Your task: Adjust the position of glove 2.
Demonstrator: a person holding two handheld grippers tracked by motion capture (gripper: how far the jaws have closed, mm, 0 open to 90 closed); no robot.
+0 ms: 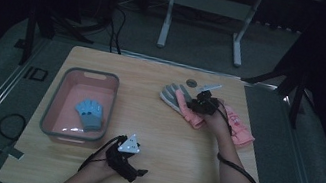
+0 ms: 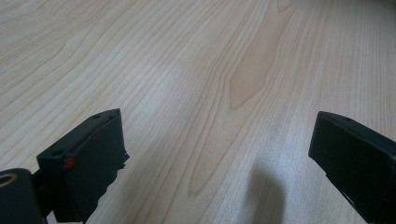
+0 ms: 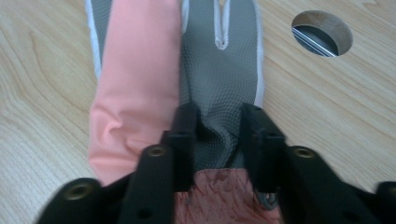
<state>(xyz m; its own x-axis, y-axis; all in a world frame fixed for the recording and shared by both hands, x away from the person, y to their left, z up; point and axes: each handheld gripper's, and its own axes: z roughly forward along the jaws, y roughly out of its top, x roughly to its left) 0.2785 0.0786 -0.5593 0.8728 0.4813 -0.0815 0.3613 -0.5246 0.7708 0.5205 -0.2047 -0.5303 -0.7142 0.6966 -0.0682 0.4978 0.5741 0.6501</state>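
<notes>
- Right gripper [image 3: 217, 135]: set down on the grey glove [image 3: 219, 70] at the far right of the table [image 1: 177, 145]. Its jaws are drawn in on a raised fold of the grey mesh fabric, which bunches between them. This reads as a pinch taken to lift the glove clear of the heap.
- Grey glove, high view [image 1: 169, 95]: lies flat, fingers toward the far left, partly over the pink glove [image 1: 238, 127]. Being the upper piece, it is probably the one to take first.
- Pink glove, right gripper view [image 3: 137, 70]: runs alongside the grey one and touches it; a pink knitted cuff shows under the jaws. The pinch appears to sit on grey fabric alone, though the cuff is close enough that it might be dragged along.
- Pink basin [image 1: 50, 117]: stands at the left of the table, well apart from the heap. A blue glove [image 1: 90, 114] lies inside on its floor, so the basin seems to be the collecting place for gloves.
- Left gripper [image 1: 129, 169]: rests low over the near edge of the table, just beside the basin's near corner. In its own view [image 2: 217, 158] the jaws stand spread wide with bare wood between them; it holds nothing and seems to be waiting.
- Round hole [image 3: 322, 32]: cut through the tabletop just beyond the gloves; a cable pass, by its look.
</notes>
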